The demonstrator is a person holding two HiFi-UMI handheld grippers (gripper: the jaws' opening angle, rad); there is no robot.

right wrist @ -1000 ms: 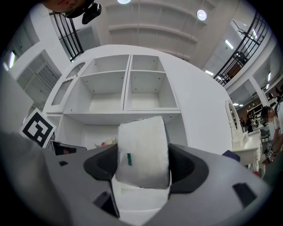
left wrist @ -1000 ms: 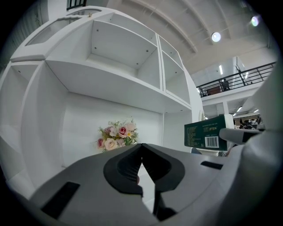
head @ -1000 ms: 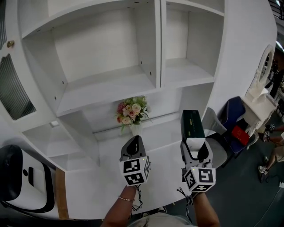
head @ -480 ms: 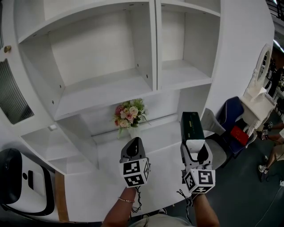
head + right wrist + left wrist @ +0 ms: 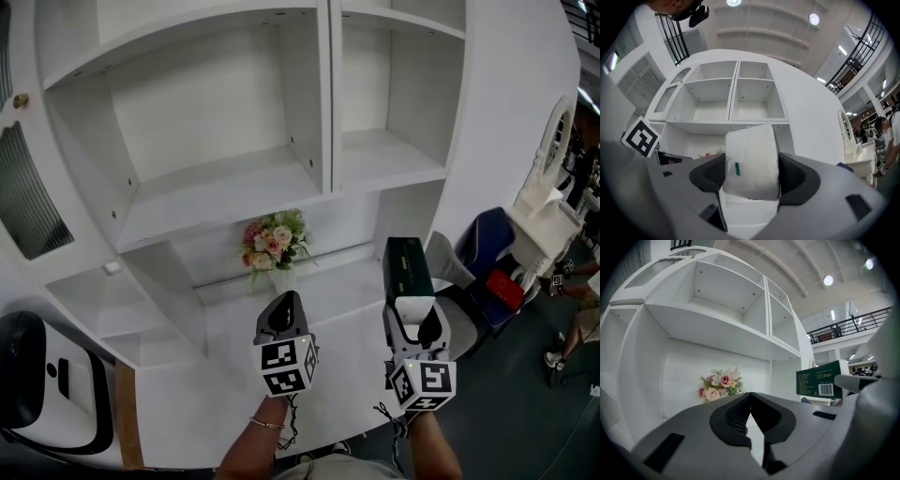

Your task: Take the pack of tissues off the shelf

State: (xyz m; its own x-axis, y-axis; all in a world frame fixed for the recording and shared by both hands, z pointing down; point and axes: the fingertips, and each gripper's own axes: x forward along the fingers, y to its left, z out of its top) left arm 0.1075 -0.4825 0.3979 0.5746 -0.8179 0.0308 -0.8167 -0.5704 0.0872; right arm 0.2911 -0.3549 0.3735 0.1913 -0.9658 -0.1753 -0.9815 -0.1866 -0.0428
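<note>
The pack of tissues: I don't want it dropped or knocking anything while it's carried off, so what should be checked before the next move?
1. Hold on the pack of tissues by the right gripper: ok, the jaws press on both its sides.
2. Grip near the pack's middle: not ok, only one end is held and the rest sticks out ahead.
3. Pack clear of the shelf unit: ok, it appears to rest on no board.
4. The flowers out of the way: ok, they stand well to the pack's left.
5. The left gripper free: ok, jaws together with nothing between them.
</note>
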